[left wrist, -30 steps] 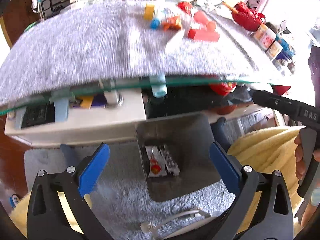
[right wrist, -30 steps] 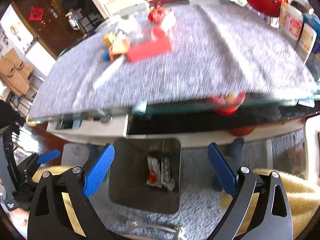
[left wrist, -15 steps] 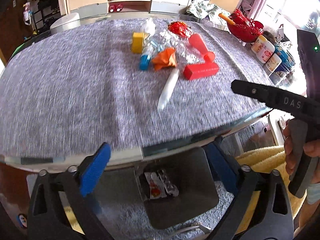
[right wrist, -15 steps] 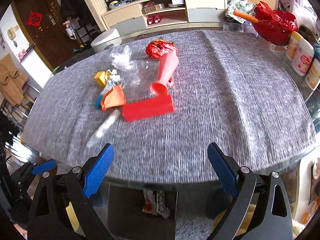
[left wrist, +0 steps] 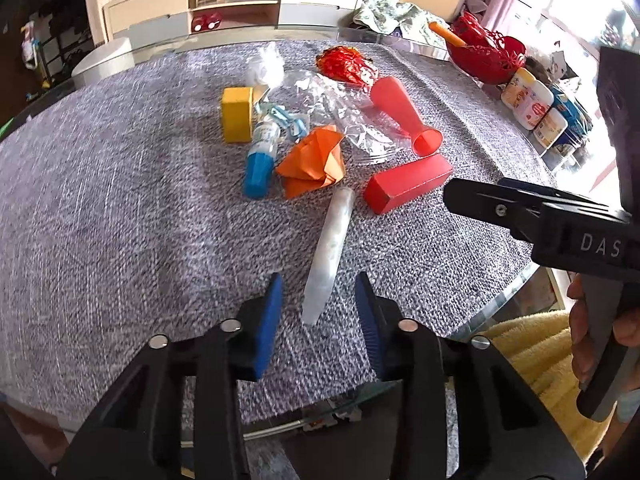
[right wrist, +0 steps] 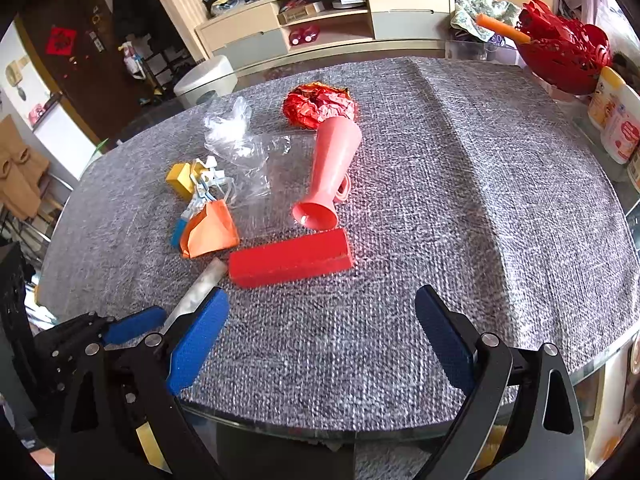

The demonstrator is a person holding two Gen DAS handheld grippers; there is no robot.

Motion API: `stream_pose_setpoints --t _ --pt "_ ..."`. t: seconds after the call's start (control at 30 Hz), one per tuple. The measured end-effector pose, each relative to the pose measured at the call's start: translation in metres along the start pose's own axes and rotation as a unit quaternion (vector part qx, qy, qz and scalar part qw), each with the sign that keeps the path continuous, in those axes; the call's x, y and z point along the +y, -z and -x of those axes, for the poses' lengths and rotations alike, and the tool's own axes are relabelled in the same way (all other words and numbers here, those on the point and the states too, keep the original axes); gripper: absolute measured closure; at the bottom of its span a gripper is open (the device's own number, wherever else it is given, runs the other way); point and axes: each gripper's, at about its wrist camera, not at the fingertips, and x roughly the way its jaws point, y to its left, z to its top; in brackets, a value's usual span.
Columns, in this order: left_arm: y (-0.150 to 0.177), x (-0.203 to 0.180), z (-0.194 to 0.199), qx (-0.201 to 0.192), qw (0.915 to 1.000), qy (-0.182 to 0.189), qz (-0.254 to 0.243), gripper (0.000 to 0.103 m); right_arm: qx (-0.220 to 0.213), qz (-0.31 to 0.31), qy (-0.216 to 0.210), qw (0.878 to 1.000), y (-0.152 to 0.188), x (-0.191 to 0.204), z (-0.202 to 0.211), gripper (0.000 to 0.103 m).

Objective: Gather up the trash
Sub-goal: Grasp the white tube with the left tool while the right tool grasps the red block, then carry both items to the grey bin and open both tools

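Note:
Trash lies in a cluster on the grey mat: a white tube wrapper, a red box, crumpled orange paper, a pink cone, red foil, a clear plastic bag, a blue-capped bottle and a yellow block. My left gripper hovers over the tube's near end. Its jaws are closing, with the tube tip between them and gaps on both sides. My right gripper stands wide open and empty, just short of the red box.
A red basket and several white bottles stand at the table's right edge. The glass table rim runs close below both grippers. A hand holds the right gripper's black body at the right of the left wrist view.
Both grippers moved from over the metal bin below the table edge to above the tabletop trash. The left jaws narrowed from wide open around the tube's tip.

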Motion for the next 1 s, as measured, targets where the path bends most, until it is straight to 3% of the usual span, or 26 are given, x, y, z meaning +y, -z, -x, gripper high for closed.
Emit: stream_pose_setpoints --t 0.13,0.43,0.63,0.73,1.0 --pt "-0.001 0.0 -0.002 -0.003 0.9999 -0.007 -0.01 0.091 0.007 0.005 -0.002 1.0 0.0 0.006 -0.008 0.008" --pt "0.001 0.02 0.004 0.001 0.9997 -0.024 0.005 0.091 0.02 0.03 0.006 0.999 -0.002 0.022 -0.028 0.008" --pt "0.0 0.031 0.005 0.0 0.9998 -0.012 0.018 0.091 0.01 0.058 0.029 0.998 -0.008 0.032 -0.04 0.008" --pt "-0.001 0.032 0.005 0.0 0.9998 -0.009 0.019 0.091 -0.005 0.079 0.054 0.995 -0.009 0.038 -0.042 0.021" --pt "0.005 0.029 0.011 0.004 0.9997 -0.013 0.018 0.091 -0.004 0.069 0.031 0.997 0.003 0.031 -0.027 0.021"
